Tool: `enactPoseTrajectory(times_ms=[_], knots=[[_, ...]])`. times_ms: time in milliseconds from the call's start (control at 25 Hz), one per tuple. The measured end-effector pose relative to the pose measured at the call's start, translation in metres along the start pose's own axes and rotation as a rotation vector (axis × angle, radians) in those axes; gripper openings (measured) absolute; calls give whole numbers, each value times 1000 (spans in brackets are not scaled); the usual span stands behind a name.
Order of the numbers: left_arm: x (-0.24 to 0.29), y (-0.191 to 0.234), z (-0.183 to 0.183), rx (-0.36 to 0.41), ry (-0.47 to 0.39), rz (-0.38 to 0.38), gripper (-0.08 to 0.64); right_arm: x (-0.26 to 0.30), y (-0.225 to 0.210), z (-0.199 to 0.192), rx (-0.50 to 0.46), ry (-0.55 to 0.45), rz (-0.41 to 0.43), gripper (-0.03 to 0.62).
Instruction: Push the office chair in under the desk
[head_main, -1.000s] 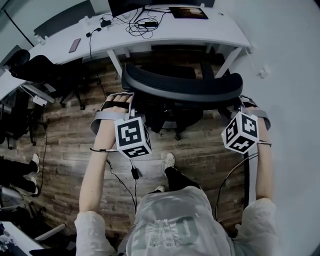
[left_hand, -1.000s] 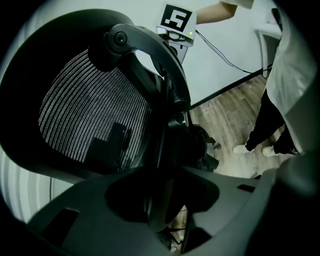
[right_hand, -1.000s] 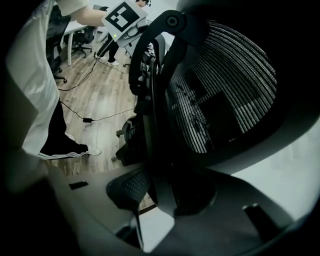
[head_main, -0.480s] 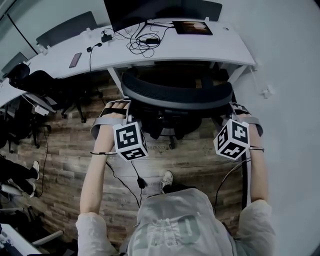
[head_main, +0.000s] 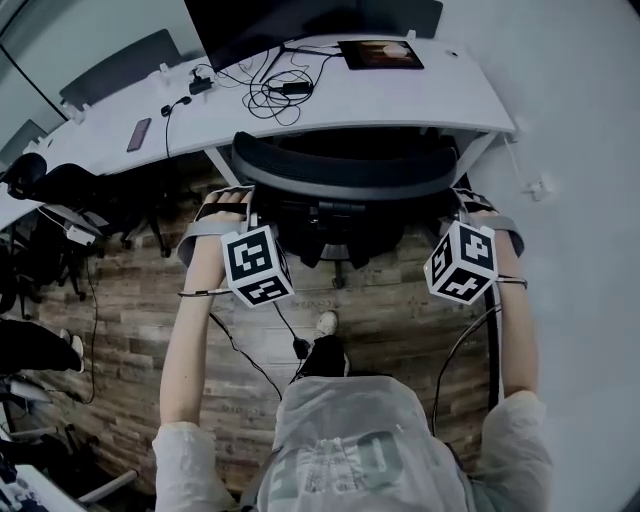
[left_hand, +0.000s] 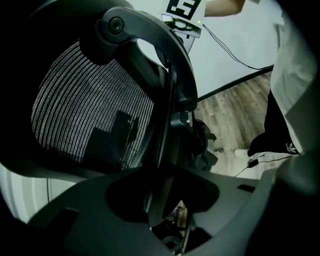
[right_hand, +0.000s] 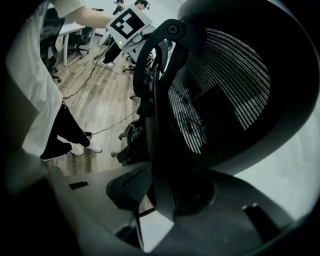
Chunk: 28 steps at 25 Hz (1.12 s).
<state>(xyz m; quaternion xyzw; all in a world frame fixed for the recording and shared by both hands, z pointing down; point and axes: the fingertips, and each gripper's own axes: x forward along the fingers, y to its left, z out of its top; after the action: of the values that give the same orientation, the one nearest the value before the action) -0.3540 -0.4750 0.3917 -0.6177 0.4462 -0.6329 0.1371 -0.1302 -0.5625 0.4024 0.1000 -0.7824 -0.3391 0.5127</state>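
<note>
Worktop (head_main: 420, 100) lay just ahead of both grippers. Chair (head_main: 345, 175) stood between them, its backrest at the worktop's near edge. Left gripper (left_hand: 162, 197) was clamped on the backrest's left rim, right gripper (right_hand: 157, 200) on its right rim.

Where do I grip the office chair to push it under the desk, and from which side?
Grip the backrest by its upright side rails from behind, left tool and right tool on one each: thin, rigid bars, unlike the mesh, facing you.
</note>
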Motion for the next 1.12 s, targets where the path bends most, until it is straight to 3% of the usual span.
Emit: enactPoseTrajectory(times_ms=[480, 760, 1120], knots=[[83, 71, -1, 40, -13, -21, 163, 64, -71, -4, -3, 50, 32, 133], [103, 85, 9, 159, -12, -75, 141, 87, -98, -18, 12, 109, 20, 133], [123, 100, 41, 150, -37, -96, 135, 105, -135, -51, 21, 149, -11, 141]])
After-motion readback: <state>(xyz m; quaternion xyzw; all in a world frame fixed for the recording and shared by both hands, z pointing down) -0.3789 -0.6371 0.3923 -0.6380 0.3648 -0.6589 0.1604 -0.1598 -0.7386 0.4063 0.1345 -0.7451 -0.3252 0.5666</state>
